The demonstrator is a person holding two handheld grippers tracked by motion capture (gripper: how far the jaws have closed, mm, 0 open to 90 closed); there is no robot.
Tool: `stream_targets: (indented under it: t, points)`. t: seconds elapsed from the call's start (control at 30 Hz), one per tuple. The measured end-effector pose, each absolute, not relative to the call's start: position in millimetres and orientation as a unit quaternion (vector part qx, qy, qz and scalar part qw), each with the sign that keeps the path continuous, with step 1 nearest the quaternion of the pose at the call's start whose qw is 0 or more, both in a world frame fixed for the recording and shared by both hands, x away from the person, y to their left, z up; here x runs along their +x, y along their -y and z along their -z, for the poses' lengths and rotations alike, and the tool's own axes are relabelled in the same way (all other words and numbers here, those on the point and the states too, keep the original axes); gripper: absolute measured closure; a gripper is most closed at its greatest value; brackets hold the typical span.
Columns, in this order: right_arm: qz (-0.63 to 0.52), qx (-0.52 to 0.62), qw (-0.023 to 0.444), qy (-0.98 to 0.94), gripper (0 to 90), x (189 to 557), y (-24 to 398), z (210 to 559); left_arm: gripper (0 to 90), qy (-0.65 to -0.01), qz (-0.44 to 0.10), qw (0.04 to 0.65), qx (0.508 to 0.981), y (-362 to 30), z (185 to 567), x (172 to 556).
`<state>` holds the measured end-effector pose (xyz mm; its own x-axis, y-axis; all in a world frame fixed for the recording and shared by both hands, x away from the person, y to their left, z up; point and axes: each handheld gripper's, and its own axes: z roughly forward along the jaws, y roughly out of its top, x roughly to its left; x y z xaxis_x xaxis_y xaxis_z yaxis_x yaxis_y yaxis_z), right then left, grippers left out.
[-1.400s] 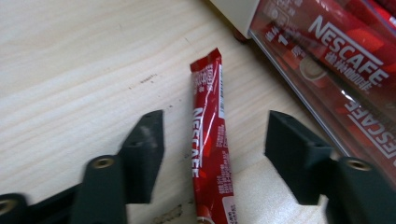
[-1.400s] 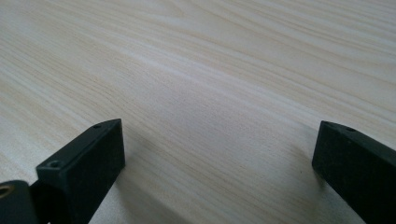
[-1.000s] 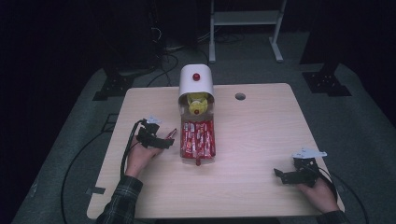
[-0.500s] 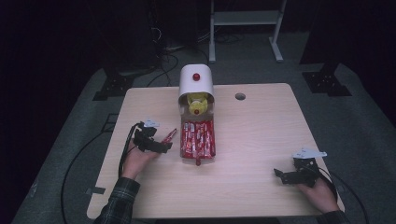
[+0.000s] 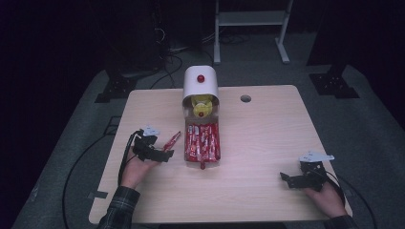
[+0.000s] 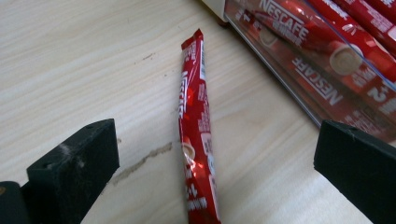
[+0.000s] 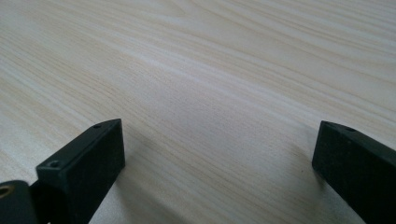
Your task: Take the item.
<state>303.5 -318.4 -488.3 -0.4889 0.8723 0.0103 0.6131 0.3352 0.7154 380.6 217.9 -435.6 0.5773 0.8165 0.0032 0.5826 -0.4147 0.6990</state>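
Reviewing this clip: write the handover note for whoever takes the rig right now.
Left tongs: open, jaws just opened, nothing gripped; the red coffee stick lies loose on the table between them.
Right tongs: open, empty, low over bare wood at the near right.
The clear tray of the white dispenser holds more sticks.
Done: one stick lies outside the tray, left of it.
Left: probably taking out further sticks.

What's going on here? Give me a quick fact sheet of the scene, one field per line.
Setting: wooden table in a dark room
Left gripper: jaws wide, just opened, gripping nothing
Loose sachet: red coffee stick lying flat on the table between the left jaws, touching neither
Dispenser: white, with a clear tray of red sachets in front
Right gripper: open over bare wood, far from the sachets
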Motion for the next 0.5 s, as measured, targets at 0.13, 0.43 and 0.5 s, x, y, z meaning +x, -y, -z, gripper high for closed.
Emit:
stream_targets:
  t: [0.13,0.43,0.5]
  points:
    - [-0.338,0.467,0.192,-0.794,1.5,303.5,318.4,488.3,0.0,-0.425,-0.177,0.337,0.821,-221.2,435.4,374.1]
    - [-0.337,0.468,0.192,-0.794,1.5,303.4,318.4,488.3,0.0,-0.424,-0.178,0.339,0.821,-229.2,437.5,358.3]
    - [-0.338,0.468,0.192,-0.794,1.5,303.4,318.3,488.3,0.0,-0.423,-0.179,0.340,0.821,-231.7,438.3,354.1]
